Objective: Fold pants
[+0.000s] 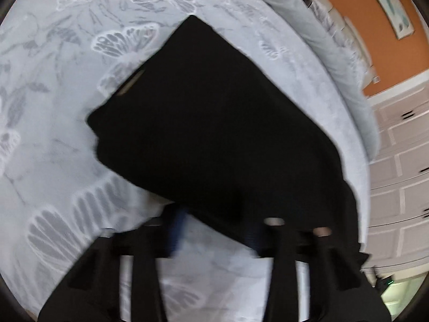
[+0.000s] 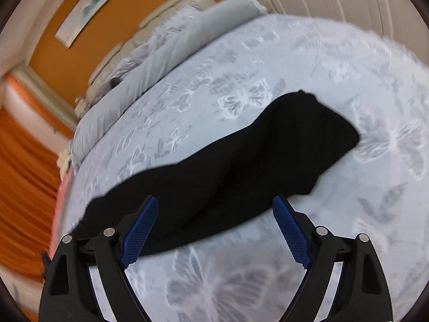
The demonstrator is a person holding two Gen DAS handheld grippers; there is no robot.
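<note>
Black pants [image 1: 209, 123] lie folded in a broad dark slab on a pale blue bedspread with butterfly print [image 1: 53, 134]. My left gripper [image 1: 214, 228] is open and motion-blurred, its jaws spread wide at the pants' near edge, holding nothing. In the right wrist view the pants [image 2: 241, 155] stretch diagonally across the bed. My right gripper [image 2: 214, 214] is open, its blue-padded fingers [image 2: 140, 230] spread on either side of the pants' near edge, not gripping.
Pillows [image 2: 166, 53] and a padded headboard [image 2: 150, 24] stand at the bed's far end against an orange wall [image 2: 69, 53]. White panelled drawers [image 1: 402, 182] stand beside the bed. An orange curtain [image 2: 24, 182] hangs at left.
</note>
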